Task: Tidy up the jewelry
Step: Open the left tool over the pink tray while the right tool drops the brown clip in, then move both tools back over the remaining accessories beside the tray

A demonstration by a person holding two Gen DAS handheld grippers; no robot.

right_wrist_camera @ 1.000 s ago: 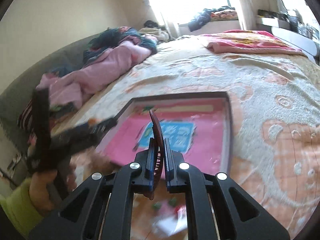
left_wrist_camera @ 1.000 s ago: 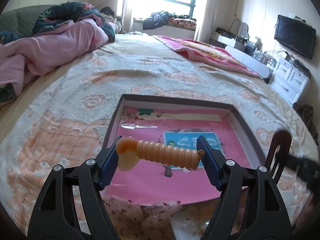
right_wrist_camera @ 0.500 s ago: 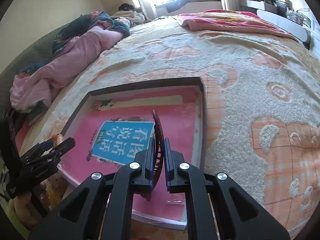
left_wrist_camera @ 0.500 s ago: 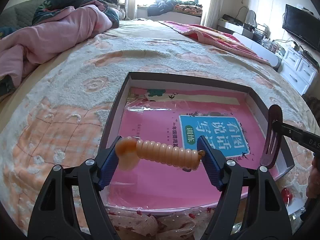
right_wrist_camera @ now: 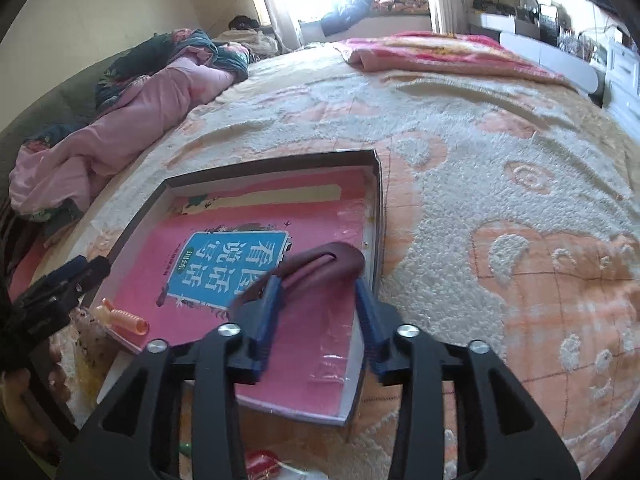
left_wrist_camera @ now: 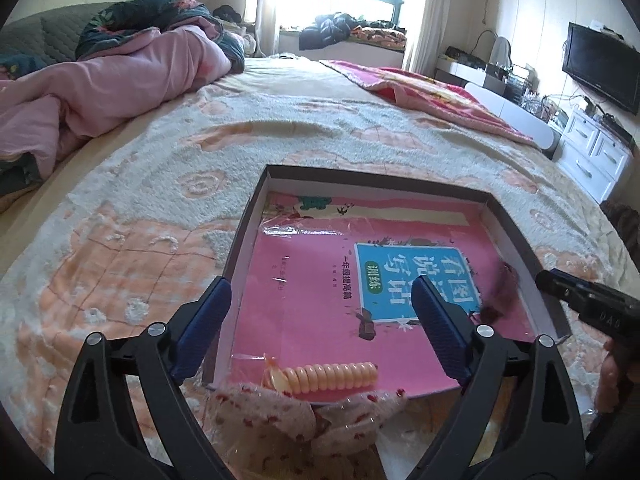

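A shallow dark-rimmed box (left_wrist_camera: pixel 244 236) lies on the bed with a pink book (left_wrist_camera: pixel 312 312) in it. An orange ribbed hair clip (left_wrist_camera: pixel 328 376) lies on the book at the box's near edge; it also shows in the right wrist view (right_wrist_camera: pixel 124 318). My left gripper (left_wrist_camera: pixel 320 316) is open above it, empty. A dark red hair clip (right_wrist_camera: pixel 320 262) lies blurred between the spread fingers of my right gripper (right_wrist_camera: pixel 316 300), over the book by the box's right wall (right_wrist_camera: pixel 376 216). It shows as a blur in the left wrist view (left_wrist_camera: pixel 500 296).
A fluffy peach and cream blanket (left_wrist_camera: pixel 160 208) covers the bed. A floral plastic bag (left_wrist_camera: pixel 280 412) lies just before the box. A pink quilt (left_wrist_camera: pixel 100 92) is piled at the far left. A TV (left_wrist_camera: pixel 600 68) and white drawers (left_wrist_camera: pixel 592 156) stand at the right.
Both grippers have opened. The orange clip dropped from the left gripper onto the book. The dark red clip has left the right gripper's grip and tipped over the book.
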